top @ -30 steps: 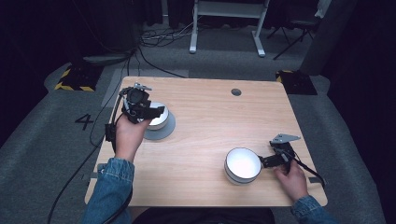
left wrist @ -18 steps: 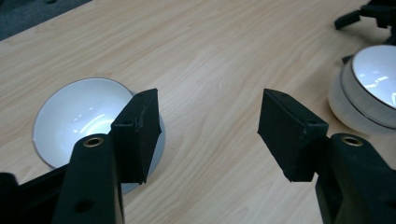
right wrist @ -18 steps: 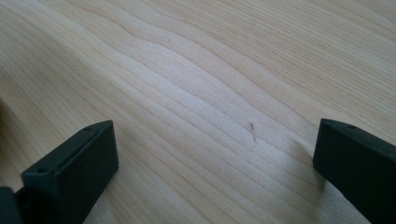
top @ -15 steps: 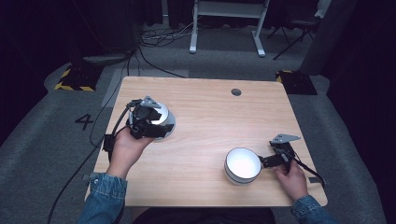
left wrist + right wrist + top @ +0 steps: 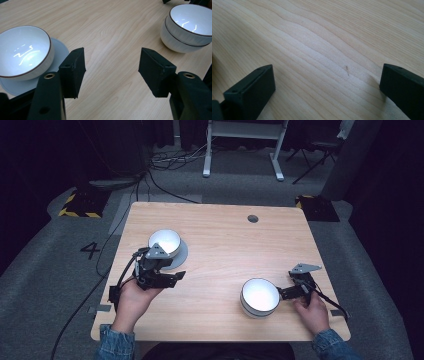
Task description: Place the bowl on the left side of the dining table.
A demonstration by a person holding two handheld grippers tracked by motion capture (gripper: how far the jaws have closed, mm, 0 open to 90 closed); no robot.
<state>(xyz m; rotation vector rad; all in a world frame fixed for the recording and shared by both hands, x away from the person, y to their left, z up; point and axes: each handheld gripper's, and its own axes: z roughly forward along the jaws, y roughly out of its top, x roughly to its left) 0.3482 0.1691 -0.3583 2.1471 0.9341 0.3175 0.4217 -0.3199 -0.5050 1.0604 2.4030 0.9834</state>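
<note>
A white bowl with a dark rim (image 5: 165,241) (image 5: 22,52) sits on a grey plate (image 5: 180,256) (image 5: 58,48) at the table's left. My left gripper (image 5: 171,272) (image 5: 112,72) hovers just in front of it, open, nothing between its jaws. Two stacked white bowls (image 5: 260,297) (image 5: 188,26) stand at the front right. Right of that stack, my right gripper (image 5: 284,293) (image 5: 324,85) stands open low over bare wood, apart from the stack.
The wooden table (image 5: 225,245) has a small round cable hole (image 5: 253,218) near its far edge. Bare wood lies between the two sets of bowls. Past the table are a grey carpet, cables and a white stand (image 5: 240,150).
My left gripper has drawn back from over the left bowl toward the person and turned rightward; the bowl stays on its plate. The right gripper and the stack have not moved.
</note>
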